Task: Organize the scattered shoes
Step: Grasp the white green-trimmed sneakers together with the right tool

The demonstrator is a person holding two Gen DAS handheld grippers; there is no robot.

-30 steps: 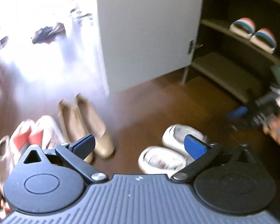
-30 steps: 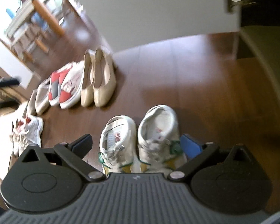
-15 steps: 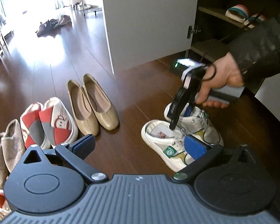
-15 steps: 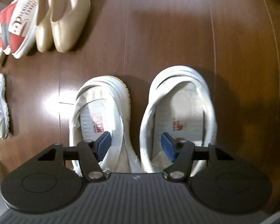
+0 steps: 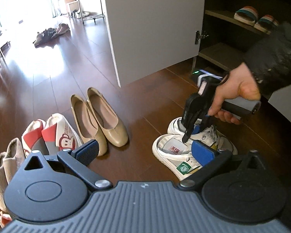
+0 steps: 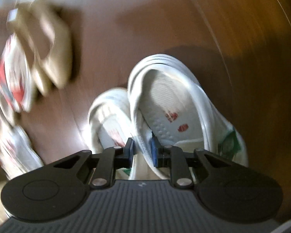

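Closed now, right hand-held gripper pinches white sneakers

The right gripper pinches the adjoining collars of the white sneakers; blurred beige pumps lie left of them.

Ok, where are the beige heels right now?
Left wrist view, left of centre: beige heels on the floor between the red slippers and the white sneakers.
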